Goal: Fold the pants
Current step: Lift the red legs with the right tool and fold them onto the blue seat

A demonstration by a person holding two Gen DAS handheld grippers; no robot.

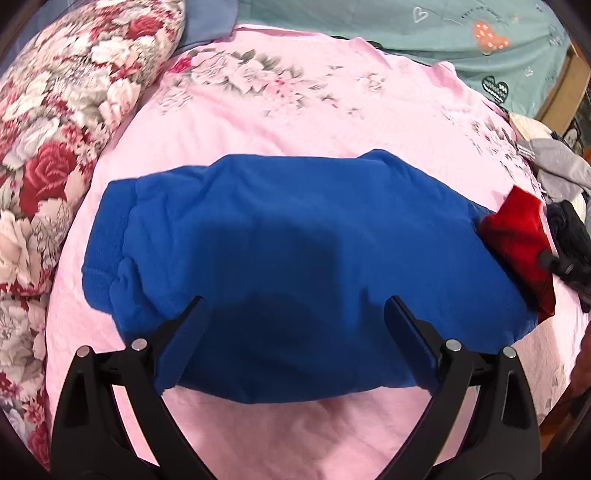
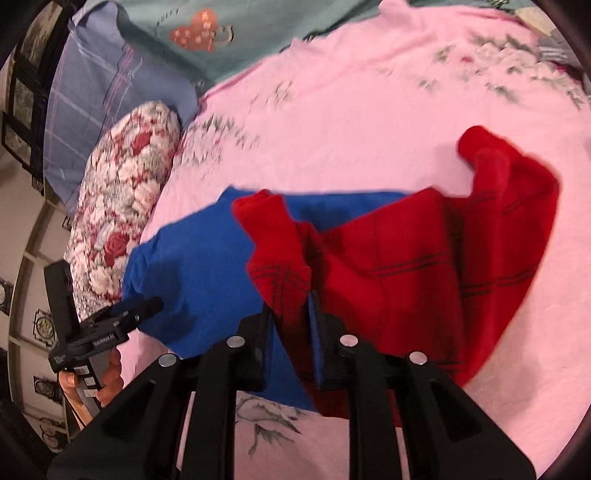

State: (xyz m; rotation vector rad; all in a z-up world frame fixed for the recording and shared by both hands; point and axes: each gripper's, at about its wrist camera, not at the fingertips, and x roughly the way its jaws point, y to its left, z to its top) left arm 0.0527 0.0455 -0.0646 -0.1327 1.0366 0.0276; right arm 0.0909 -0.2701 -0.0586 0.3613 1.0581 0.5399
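Left wrist view shows the left gripper with jaws spread wide above folded blue pants on the pink bedspread. The right gripper pinches red pants, lying partly across the blue pair.

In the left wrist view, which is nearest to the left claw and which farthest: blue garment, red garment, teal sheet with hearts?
1. Blue garment, directly under the open left claw.
2. Red garment, at the right.
3. Teal sheet, along the top.

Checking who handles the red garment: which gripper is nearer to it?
Right. The right gripper is shut on the red pants; the left gripper hangs open over the blue garment beside them.
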